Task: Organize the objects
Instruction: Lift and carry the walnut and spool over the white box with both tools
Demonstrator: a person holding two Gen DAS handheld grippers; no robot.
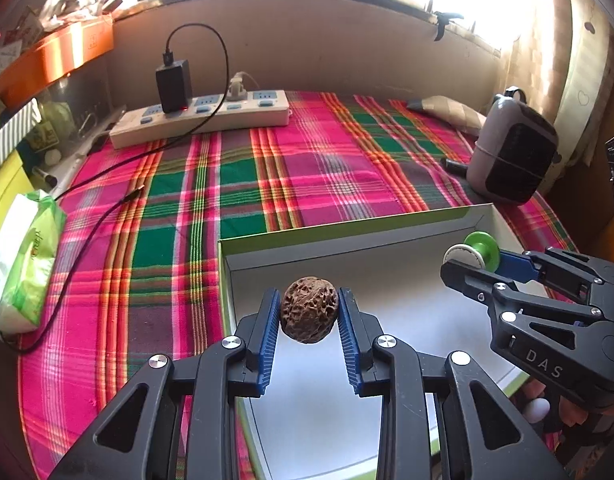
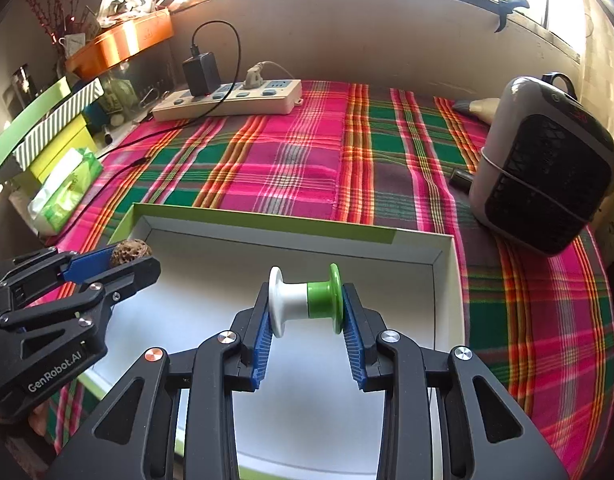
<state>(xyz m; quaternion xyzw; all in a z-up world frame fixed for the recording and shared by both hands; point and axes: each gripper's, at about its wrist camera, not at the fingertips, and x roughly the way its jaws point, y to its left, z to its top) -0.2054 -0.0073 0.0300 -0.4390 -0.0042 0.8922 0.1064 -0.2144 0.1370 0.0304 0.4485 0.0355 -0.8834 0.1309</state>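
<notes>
open plaid cloth (image 2: 307, 160), heater (image 2: 543, 176) right, power strip (image 2: 227, 100) behind

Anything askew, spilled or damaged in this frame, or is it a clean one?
Nothing stands out. The left gripper holds the walnut and the right gripper holds the green-and-white spool, both over the open white box. The box sits flat on the plaid cloth; nothing spilled or broken.
</notes>
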